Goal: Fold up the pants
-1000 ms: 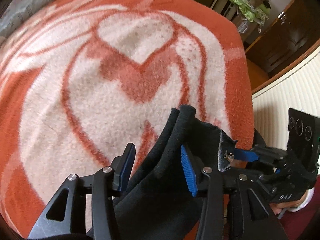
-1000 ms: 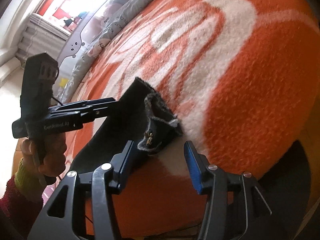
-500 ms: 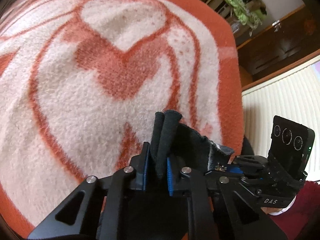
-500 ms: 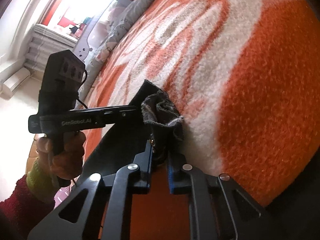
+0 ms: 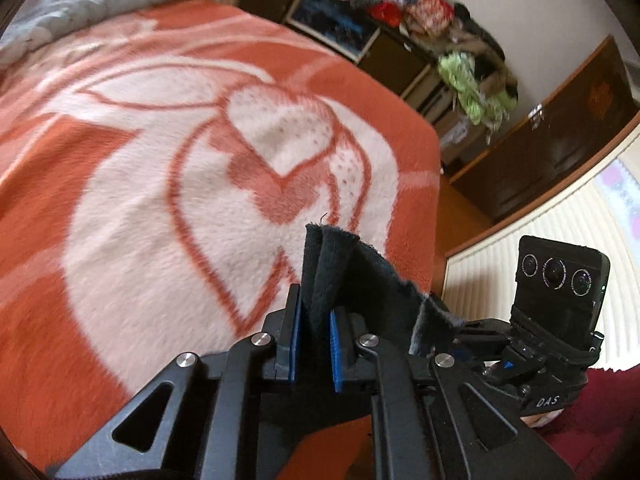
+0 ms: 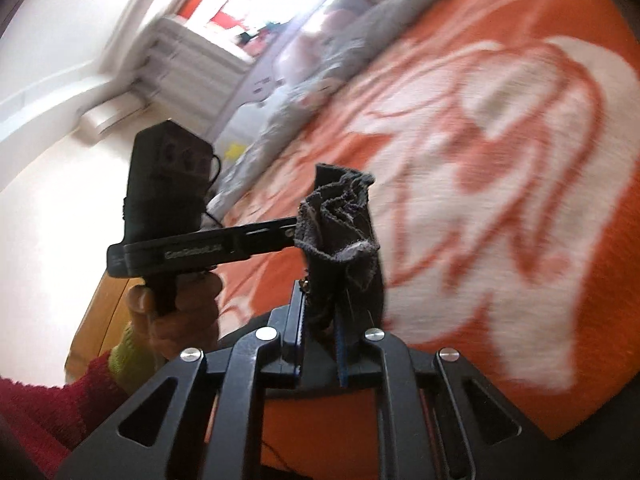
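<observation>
Fingers (image 5: 313, 350) tilted down, pinching pants (image 5: 340, 264)

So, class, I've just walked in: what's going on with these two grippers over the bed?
A person holds a gripper in each hand over a bed covered by an orange and white blanket. The left gripper is shut on a bunched edge of the black pants, and the right gripper is shut on another bunched part of that edge. The pinched fabric is off the blanket; no fold has been laid down.

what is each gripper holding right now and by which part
Both hold the black pants: left gripper and right gripper each pinch a bunched edge.
</observation>
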Demonstrator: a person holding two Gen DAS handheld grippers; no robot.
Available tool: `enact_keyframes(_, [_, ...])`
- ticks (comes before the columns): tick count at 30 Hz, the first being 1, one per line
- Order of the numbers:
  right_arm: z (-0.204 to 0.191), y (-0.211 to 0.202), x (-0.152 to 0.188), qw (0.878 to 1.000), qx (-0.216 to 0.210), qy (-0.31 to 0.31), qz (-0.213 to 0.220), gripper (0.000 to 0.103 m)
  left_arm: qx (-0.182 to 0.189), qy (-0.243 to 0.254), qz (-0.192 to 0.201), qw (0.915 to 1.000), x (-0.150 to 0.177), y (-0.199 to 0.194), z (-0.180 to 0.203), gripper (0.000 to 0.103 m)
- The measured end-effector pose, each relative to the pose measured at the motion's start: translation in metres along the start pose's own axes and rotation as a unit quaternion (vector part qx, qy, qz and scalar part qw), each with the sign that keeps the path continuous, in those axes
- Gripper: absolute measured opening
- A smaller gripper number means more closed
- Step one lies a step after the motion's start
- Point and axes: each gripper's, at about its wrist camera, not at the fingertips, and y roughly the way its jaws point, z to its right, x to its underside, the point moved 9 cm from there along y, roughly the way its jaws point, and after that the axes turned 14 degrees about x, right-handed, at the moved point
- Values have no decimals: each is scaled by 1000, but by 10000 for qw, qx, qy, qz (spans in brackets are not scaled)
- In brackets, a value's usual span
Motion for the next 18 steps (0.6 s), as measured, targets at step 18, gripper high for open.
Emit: enact_keyframes(18, [-106,113,79,9770,-480,-1511,-1427,13,-906,-952,1033,9859,123,-111,-73,8])
